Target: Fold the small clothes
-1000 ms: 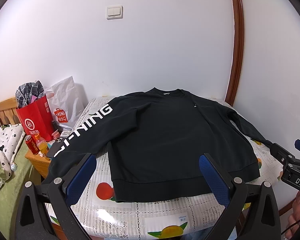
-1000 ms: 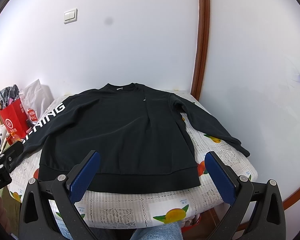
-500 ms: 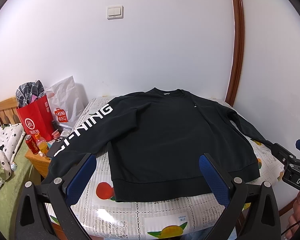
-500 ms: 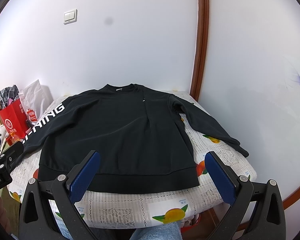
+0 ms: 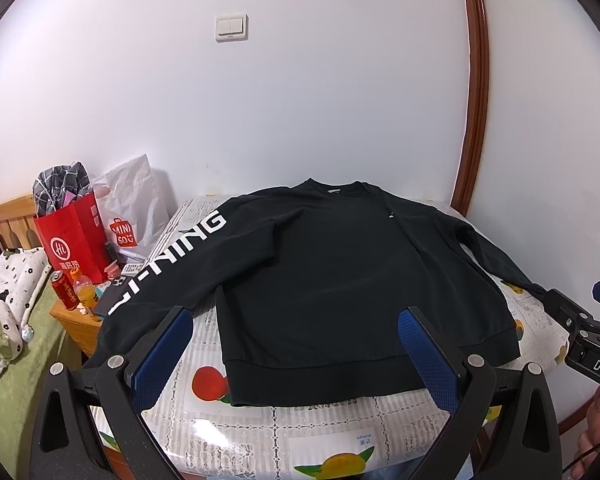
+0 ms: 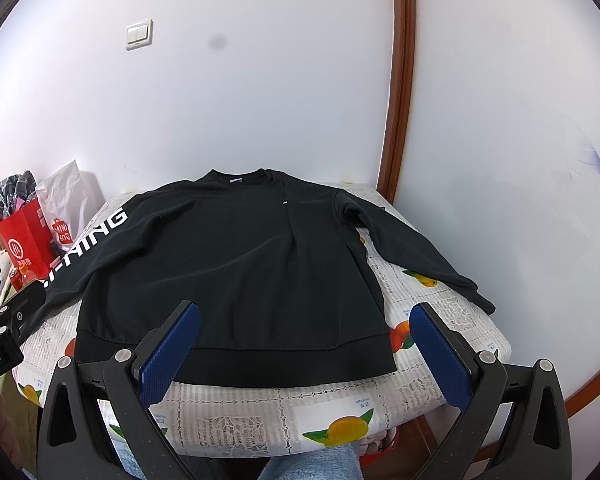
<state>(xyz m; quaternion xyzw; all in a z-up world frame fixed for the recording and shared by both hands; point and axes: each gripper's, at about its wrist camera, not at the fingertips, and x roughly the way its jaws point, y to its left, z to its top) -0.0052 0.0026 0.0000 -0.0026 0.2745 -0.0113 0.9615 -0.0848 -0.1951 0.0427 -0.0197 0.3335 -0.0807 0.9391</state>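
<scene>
A black long-sleeved sweatshirt (image 5: 332, 280) (image 6: 228, 264) lies flat, front up, on a small table, collar toward the wall and hem toward me. White lettering runs down its left sleeve (image 5: 168, 260), which hangs over the table's left edge. Its right sleeve (image 6: 416, 248) stretches out toward the table's right corner. My left gripper (image 5: 296, 320) is open, held above the table's near edge in front of the hem, with nothing between its blue pads. My right gripper (image 6: 306, 314) is open too, over the hem's right half, also empty.
The table (image 6: 260, 408) has a fruit-print cover and stands in a white-walled corner with a brown door frame (image 6: 400, 80) at right. Left of it sit a red bag (image 5: 70, 240), a white bag (image 5: 134, 204), a can and bottle on a wooden stand (image 5: 74, 320), and bedding (image 5: 4, 320).
</scene>
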